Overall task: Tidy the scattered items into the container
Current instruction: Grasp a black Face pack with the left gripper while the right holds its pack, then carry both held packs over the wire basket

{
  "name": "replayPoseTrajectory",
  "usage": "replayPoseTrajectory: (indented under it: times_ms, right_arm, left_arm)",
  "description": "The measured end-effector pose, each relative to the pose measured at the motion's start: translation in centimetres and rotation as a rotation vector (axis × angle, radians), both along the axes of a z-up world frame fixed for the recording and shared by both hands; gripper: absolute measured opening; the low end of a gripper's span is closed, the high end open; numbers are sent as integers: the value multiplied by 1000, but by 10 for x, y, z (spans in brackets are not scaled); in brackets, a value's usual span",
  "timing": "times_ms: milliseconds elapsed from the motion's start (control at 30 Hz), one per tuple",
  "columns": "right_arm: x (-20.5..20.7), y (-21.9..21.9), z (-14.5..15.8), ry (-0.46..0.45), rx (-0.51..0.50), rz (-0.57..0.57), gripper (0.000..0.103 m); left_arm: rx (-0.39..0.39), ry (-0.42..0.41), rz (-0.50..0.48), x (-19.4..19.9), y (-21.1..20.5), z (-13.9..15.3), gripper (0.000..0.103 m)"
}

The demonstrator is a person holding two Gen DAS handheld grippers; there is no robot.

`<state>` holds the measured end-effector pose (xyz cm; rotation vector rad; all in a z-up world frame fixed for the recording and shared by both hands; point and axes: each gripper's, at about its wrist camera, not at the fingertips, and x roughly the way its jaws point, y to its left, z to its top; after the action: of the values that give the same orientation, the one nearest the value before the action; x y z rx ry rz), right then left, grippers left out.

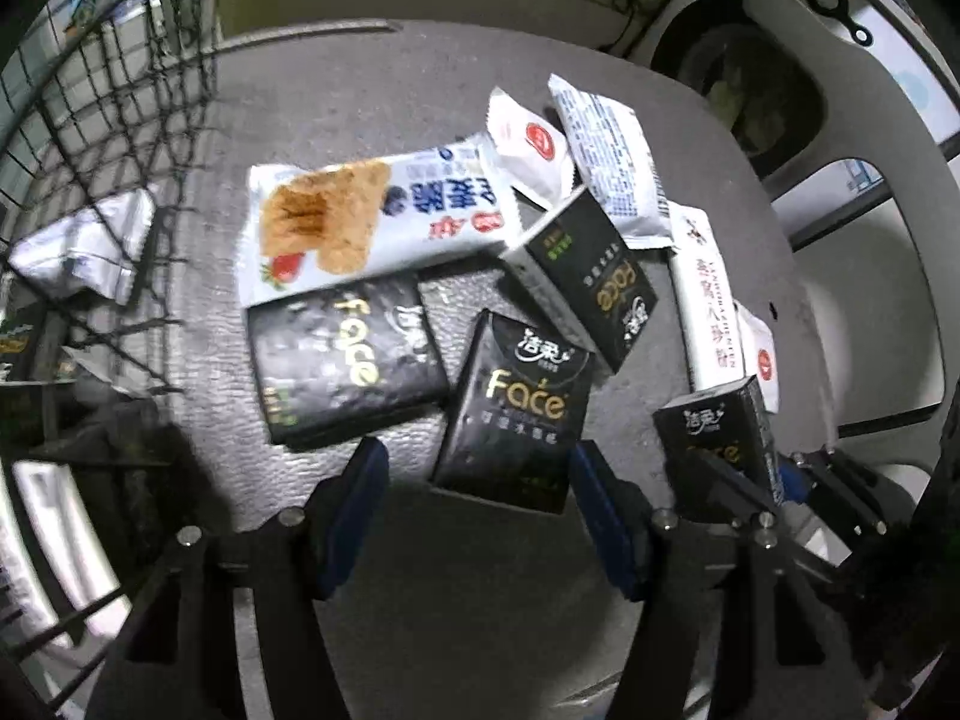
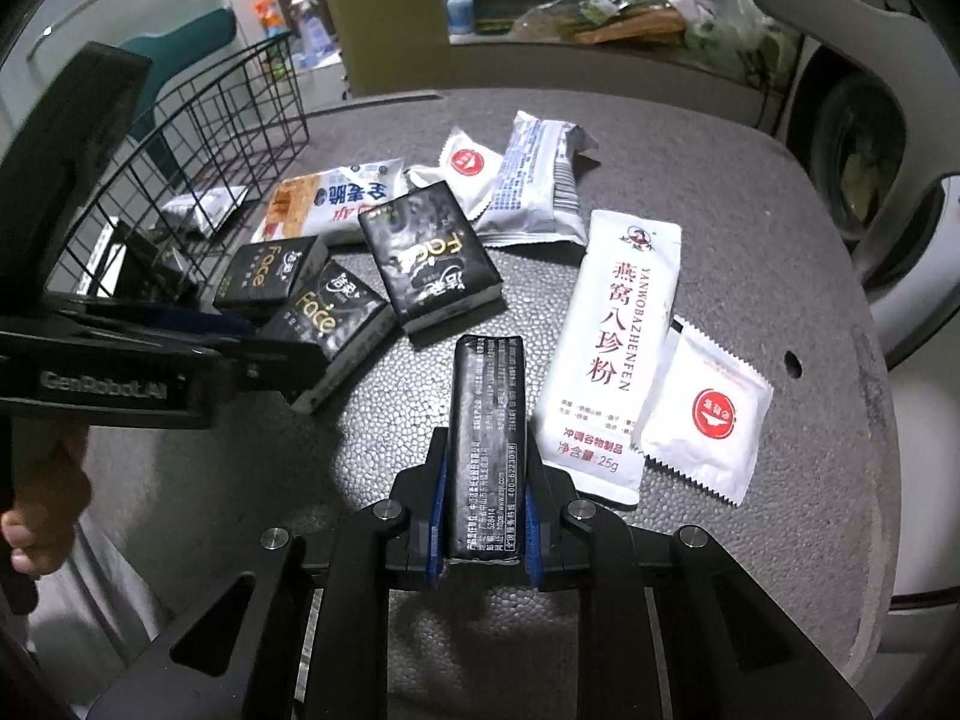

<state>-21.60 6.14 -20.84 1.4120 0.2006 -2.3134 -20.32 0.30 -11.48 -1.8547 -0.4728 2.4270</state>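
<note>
A grey, pebbled tabletop [image 2: 690,138] fills both views, with a window ledge of clutter behind. At the far left stands a black wire basket [image 2: 198,138] holding a silvery packet [image 1: 84,246]. Next, the left gripper [image 1: 474,474] hangs with its jaws spread wide; a black Face tissue pack [image 1: 516,408] lies flat between them, untouched, its long axis pointing away from the camera and tilted slightly right. Just left of it lies another black pack [image 1: 342,354]. Beyond is a long cereal-bar wrapper [image 1: 372,216], lying crosswise. Farther right, the right gripper [image 2: 485,516] is clamped on a black tissue pack [image 2: 487,420] standing on edge, its long axis running straight forward along the fingers. Right of it lies a white powder sachet [image 2: 612,348], pointing away.
</note>
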Motion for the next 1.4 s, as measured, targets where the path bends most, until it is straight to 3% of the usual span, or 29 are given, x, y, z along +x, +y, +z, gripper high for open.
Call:
replayPoseTrajectory:
  times_ms: [100, 200, 367, 500, 800, 1000, 1167, 1267, 1400]
  right_arm:
    - [0, -1, 0, 0, 1, -1, 20]
    - [0, -1, 1, 6, 3, 1, 20]
    - [-2, 4, 1, 4, 2, -12, 20]
    - [-2, 7, 2, 5, -3, -16, 20]
    - [2, 5, 13, 26, -4, -18, 20]
    - [8, -10, 44, 70, -35, 6, 20]
    - [14, -48, 95, 146, -97, 65, 20]
    - [20, -88, 119, 177, -133, 131, 20]
    - [24, -150, 132, 162, -194, 218, 20]
  left_arm:
    - [-38, -2, -34, -4, 9, 1, 69]
    - [-52, 0, -78, -5, 24, 2, 51]
    - [-84, -3, -97, -9, 39, 5, 43]
    - [-85, 13, -120, -8, 50, 14, 19]
    - [-125, 18, -128, 0, 55, 24, 19]
    - [-119, 128, -102, 19, 44, 79, 19]
    - [-152, 232, -16, 50, -10, 146, 19]
    - [-203, 238, 41, 57, -39, 163, 19]
    - [-256, 196, 121, 72, -90, 159, 19]
